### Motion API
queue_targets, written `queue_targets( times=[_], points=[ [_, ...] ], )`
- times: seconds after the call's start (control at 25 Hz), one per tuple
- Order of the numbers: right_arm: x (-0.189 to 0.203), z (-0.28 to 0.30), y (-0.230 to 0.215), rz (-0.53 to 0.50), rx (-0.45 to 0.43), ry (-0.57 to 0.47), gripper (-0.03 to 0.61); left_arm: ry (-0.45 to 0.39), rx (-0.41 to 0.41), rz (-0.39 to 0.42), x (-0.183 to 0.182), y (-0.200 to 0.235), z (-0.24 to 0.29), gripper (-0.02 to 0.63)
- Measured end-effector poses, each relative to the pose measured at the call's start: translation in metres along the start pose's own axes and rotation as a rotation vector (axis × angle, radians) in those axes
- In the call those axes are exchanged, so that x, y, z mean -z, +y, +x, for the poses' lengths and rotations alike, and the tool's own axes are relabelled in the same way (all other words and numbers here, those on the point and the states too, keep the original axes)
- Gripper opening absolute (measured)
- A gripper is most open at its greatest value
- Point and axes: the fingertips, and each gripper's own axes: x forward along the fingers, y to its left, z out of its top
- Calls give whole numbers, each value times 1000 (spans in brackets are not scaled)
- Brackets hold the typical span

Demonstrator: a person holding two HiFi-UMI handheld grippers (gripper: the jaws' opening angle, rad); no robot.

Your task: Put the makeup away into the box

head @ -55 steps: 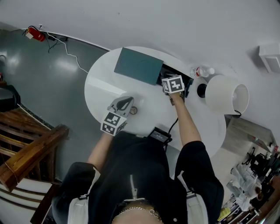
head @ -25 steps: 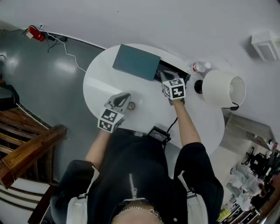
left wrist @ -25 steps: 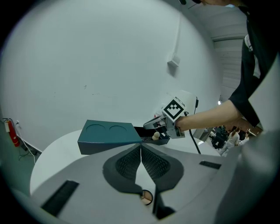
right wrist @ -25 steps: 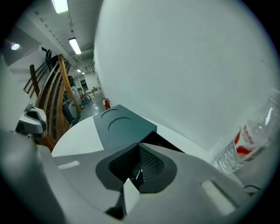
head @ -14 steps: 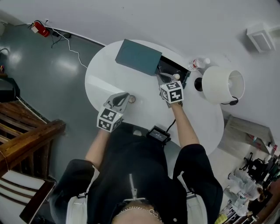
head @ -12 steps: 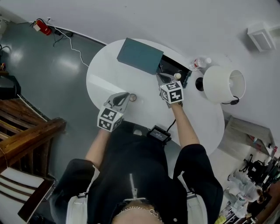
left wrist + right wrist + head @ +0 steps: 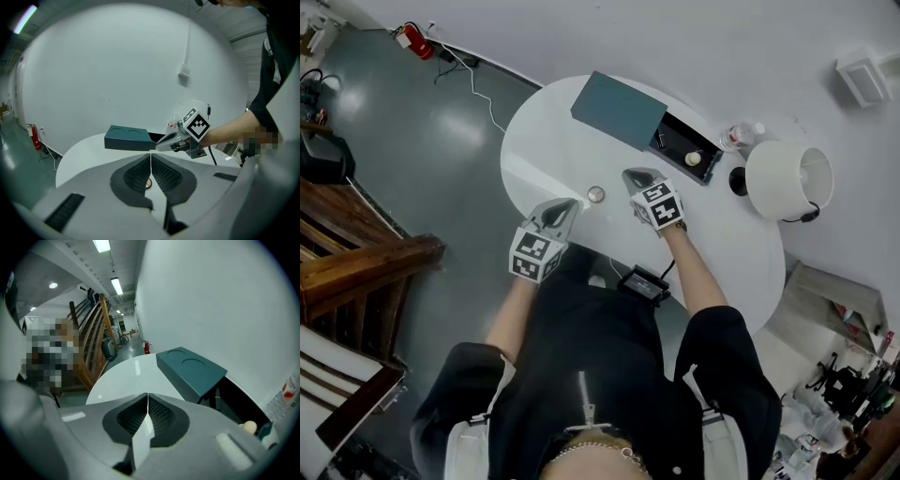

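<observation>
A small round compact [image 7: 596, 194] lies on the white round table [image 7: 544, 150]; through the left gripper's jaws it shows as a small disc [image 7: 149, 184]. My left gripper [image 7: 573, 203] is shut and empty, its tip just left of the compact. Right of the compact, my right gripper [image 7: 628, 174] is shut and holds nothing. The black box [image 7: 682, 150] stands open at the table's far side, its teal lid [image 7: 619, 110] slid to the left. A round beige item [image 7: 694, 158] lies in it. In the right gripper view, lid [image 7: 192, 369] and box [image 7: 234, 399] lie ahead.
A white lamp [image 7: 787, 178] and a water bottle [image 7: 741, 134] stand right of the box. A black device [image 7: 645, 281] with a cable sits at the table's near edge. Wooden furniture [image 7: 356, 272] stands on the floor at the left.
My right gripper has drawn back from the open box to the middle of the table, near the compact. The left gripper has shifted a little beside the compact. The head view has moved too.
</observation>
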Motion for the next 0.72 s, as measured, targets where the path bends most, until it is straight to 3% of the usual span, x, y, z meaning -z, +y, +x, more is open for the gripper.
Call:
queue_targets(
  times=[0.12, 0.24, 0.44, 0.72],
  points=[
    [3, 6, 19, -35, -29, 13, 13, -5, -26, -11, 7, 1, -12, 14],
    [4, 12, 38, -71, -61, 34, 78, -20, -53, -12, 11, 2, -23, 14],
    [14, 26, 65, -132, -103, 78, 129, -32, -97, -33, 22, 4, -38, 14],
    [29, 49, 86, -274, -86, 154, 201, -29, -149, -72, 41, 10, -61, 14]
  ],
)
